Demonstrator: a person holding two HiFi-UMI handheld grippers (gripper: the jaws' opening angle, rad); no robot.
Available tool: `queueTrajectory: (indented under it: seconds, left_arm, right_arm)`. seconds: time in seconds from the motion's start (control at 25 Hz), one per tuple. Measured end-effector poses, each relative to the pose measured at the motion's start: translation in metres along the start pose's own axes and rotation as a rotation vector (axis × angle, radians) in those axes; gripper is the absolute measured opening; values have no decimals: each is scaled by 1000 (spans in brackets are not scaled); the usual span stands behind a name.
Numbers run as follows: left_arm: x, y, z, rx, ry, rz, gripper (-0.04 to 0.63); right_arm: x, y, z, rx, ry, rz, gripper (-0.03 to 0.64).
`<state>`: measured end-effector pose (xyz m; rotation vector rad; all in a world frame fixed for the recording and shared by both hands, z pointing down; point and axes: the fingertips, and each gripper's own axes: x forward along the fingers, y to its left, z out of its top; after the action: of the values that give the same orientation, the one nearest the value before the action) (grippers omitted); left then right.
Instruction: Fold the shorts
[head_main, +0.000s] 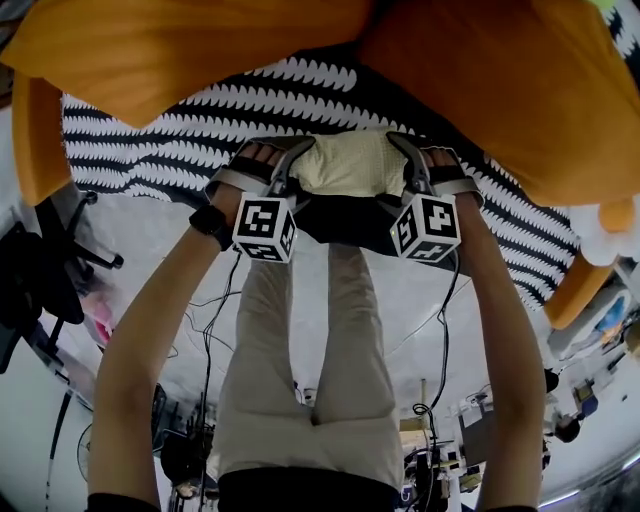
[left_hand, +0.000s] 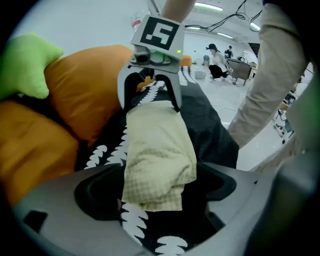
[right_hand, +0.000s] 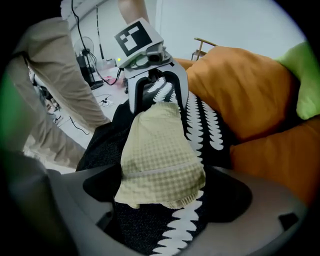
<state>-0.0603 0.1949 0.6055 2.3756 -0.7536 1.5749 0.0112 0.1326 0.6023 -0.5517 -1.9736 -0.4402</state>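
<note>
Nearest is the pale floor, with thin black cables trailing across it. An office chair stands at the left, and clutter is packed along the right edge. The person stands there in khaki trousers, both bare arms stretched forward and a dark watch on the left wrist.

Past the legs is the near edge of a soft surface, either a bed or a couch. It lies under a black cover with rows of white toothed stripes, and the cover looks plain dark at its near edge.

The shorts, pale yellow with a fine check, lie folded in a small bundle on that cover. The left gripper is at their left end and the right gripper at their right end. Both point steeply down.

Each gripper's own view shows its jaws spread wide. The end of the bundle lies loose in the gap, and the pads do not press on it.

Beyond the shorts, big orange cushions crowd the far side of the cover, and a light green cushion sits by them.

The room behind is white and brightly lit. In the left gripper view another person crouches on the far floor beside furniture.
</note>
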Motion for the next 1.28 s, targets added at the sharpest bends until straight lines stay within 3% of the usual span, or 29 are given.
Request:
queueTrajectory:
  seconds: [0.08,0.2,0.36,0.44,0.52,0.6,0.72,0.84,1.0,1.04,1.16,1.2,1.28]
  left_arm:
    - [15,0,-13,-14,26,15,453]
    - [31,-3,-21,2,20,1,453]
    - [-1,16,-19,-10,43,13,454]
    - [-65,11,4,-99,1,58,454]
    - [-157,9,45,-261,-93,129,454]
    - [-257,29,90,-377,-201,230,454]
    - [-403,49,152,-450,-367,366,454]
    - [-526,39,195,-455,-495,459,454]
    - [-649,29,217,-391,-637,550,454]
    - [-678,28,214,-421,-678,583,454]
    - [-759,22,203,-616,-837,649,454]
    - [-778,15,202,-623,-875,649,454]
    - [-800,-1,202,-519,-882,656,454]
  right_arm:
    - [12,5,-7,3,6,-1,520]
    - [24,6,-12,19,8,-2,511]
    - [-6,-16,-1,98,-2,-78,561]
    - [-65,-7,16,215,-40,-136,574]
    - [-147,9,47,387,-114,-193,569]
    - [-246,5,87,584,-231,-303,515]
    - [-409,-5,159,829,-479,-527,415]
    - [-538,21,233,859,-644,-739,387]
    - [-637,60,299,918,-666,-989,387]
    - [-652,67,311,937,-653,-1027,387]
    - [-694,80,357,901,-678,-1115,387]
    - [-705,86,372,893,-709,-1146,387]
    - [-717,100,394,894,-745,-1185,387]
